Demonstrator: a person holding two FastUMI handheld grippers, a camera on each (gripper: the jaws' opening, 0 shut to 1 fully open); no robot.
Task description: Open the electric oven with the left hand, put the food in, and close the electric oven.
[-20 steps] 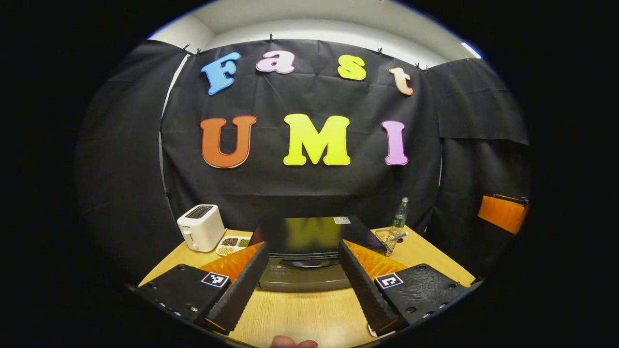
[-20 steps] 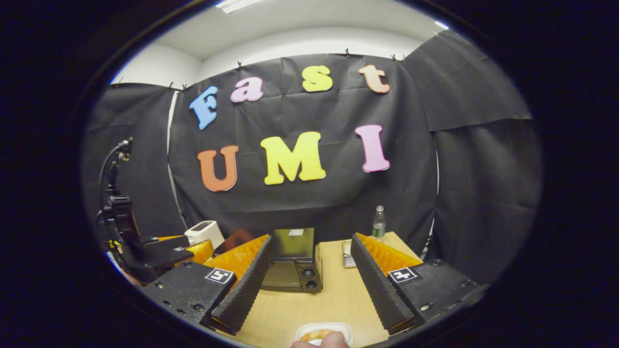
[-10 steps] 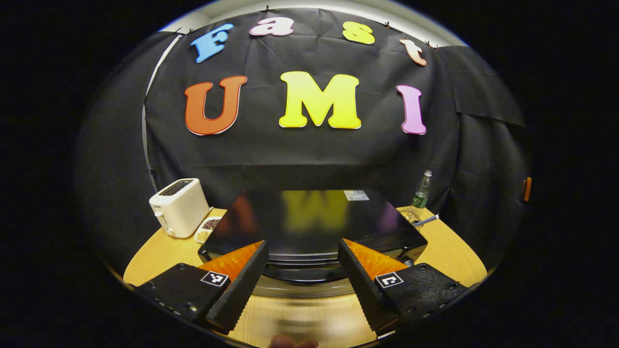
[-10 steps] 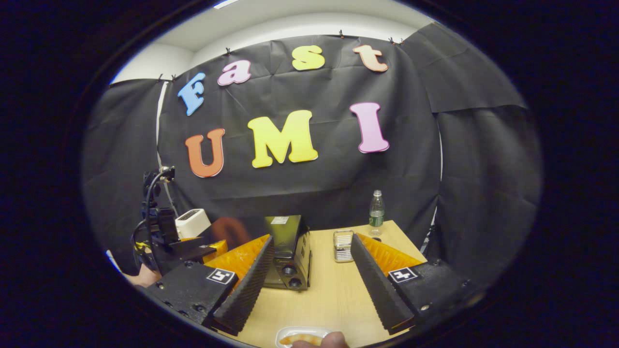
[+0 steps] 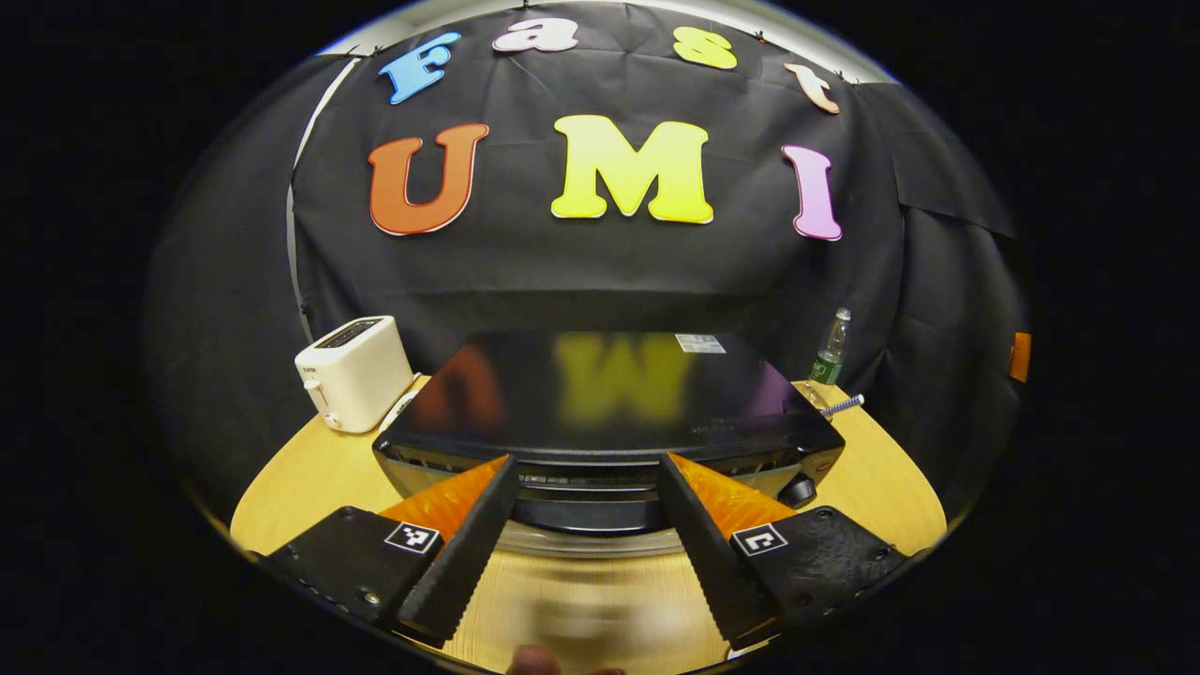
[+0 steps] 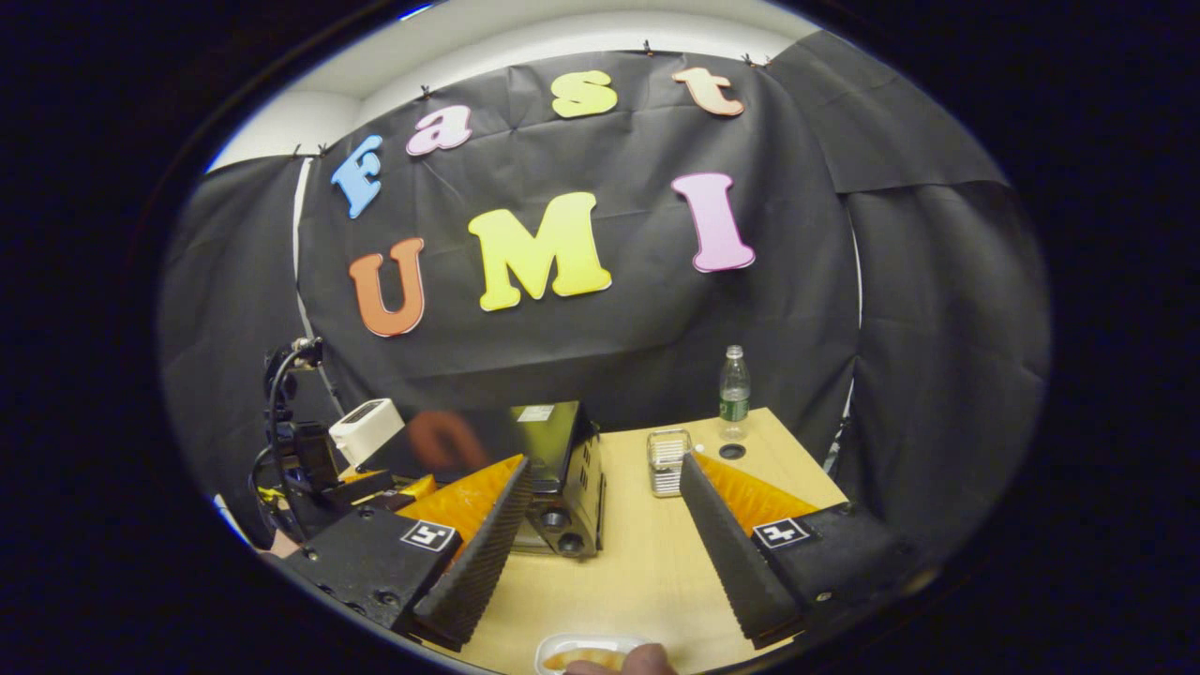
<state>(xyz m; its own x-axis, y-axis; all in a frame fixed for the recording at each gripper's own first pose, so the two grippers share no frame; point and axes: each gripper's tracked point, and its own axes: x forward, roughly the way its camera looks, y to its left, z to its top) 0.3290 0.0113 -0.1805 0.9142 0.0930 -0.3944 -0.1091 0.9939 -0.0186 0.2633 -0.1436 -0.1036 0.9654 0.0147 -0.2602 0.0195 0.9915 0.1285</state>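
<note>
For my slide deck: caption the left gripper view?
Left gripper, open, faces the closed electric oven beside a toaster.

Dim booth, fisheye-bent edges, glossy oven top point(image 5: 609, 394) mirroring, foreground blurred.

The electric oven point(image 5: 609, 403) is set on the table point(image 5: 300, 473); a toaster point(image 5: 354, 372) is placed to its left; a bottle point(image 5: 831, 348) is stood behind it to the right; a food dish point(image 6: 586, 653) is laid near the table's front edge.
</note>
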